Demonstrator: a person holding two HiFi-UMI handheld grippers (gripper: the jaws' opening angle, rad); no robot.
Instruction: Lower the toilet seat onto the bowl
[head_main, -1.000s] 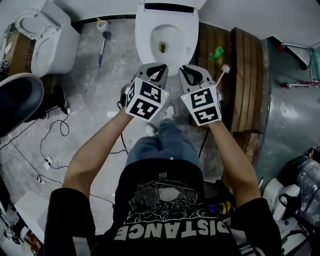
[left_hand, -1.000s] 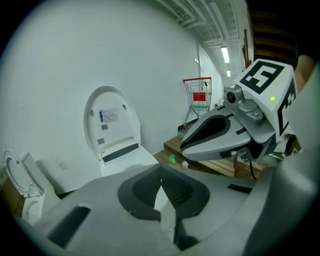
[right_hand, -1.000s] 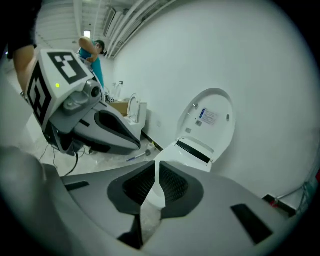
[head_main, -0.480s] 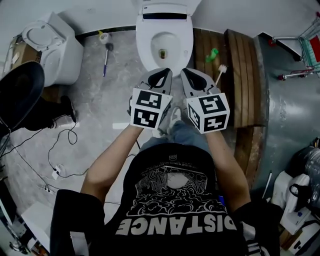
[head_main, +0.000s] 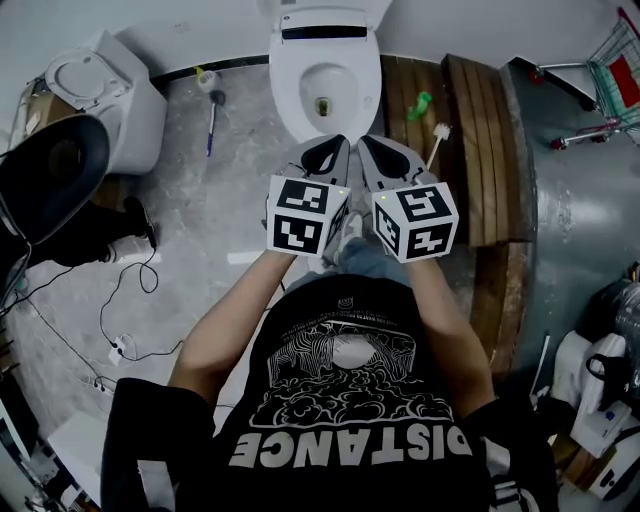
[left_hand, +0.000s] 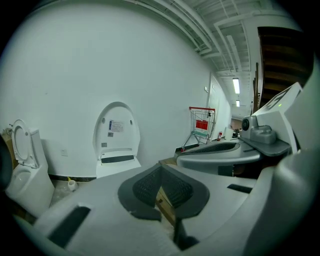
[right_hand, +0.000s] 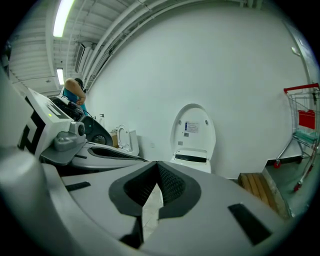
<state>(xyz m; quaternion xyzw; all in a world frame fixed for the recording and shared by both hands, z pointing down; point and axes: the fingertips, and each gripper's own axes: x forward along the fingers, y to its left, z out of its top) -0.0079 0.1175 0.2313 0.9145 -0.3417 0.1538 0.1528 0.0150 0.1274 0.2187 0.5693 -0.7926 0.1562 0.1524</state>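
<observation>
Spare toilet (head_main: 90, 85): far to the left of the left tongs, well apart, with its own seat raised; not the task's piece.
Blue-handled brush (head_main: 210, 115): on the floor, ahead and to the left of the left tongs.
Left tongs (head_main: 325, 148): clenched, pads together with nothing between them; pointed at the toilet, just beside the right pair.
Toilet seat (left_hand: 116, 134): upright against the wall, straight ahead of both tongs and beyond the bowl. Seat and lid cannot be told apart from here.
Bowl (head_main: 290, 85): open, directly ahead of the tips, between the tongs and the seat.
Right tongs (head_main: 378, 148): clenched and empty, level with the left pair.
White brush (head_main: 440, 145): just to the right of the right tongs, lying on the boards.
Green item (head_main: 420, 104): ahead and to the right of the right tongs; kind unclear.
Wooden boards (head_main: 480, 150): a stack to the right of the right tongs, alongside the bowl.
Shopping cart (head_main: 605, 70): far right, well apart.
Seat to tongs: the seat is dead ahead on the line between the two pairs. Its long axis stands upright and its hinge runs crosswise at the foot. Neither hand looks nearer. Judged: its top edge must be reached over the bowl and tipped back toward the tongs; it is not yet touched.
</observation>
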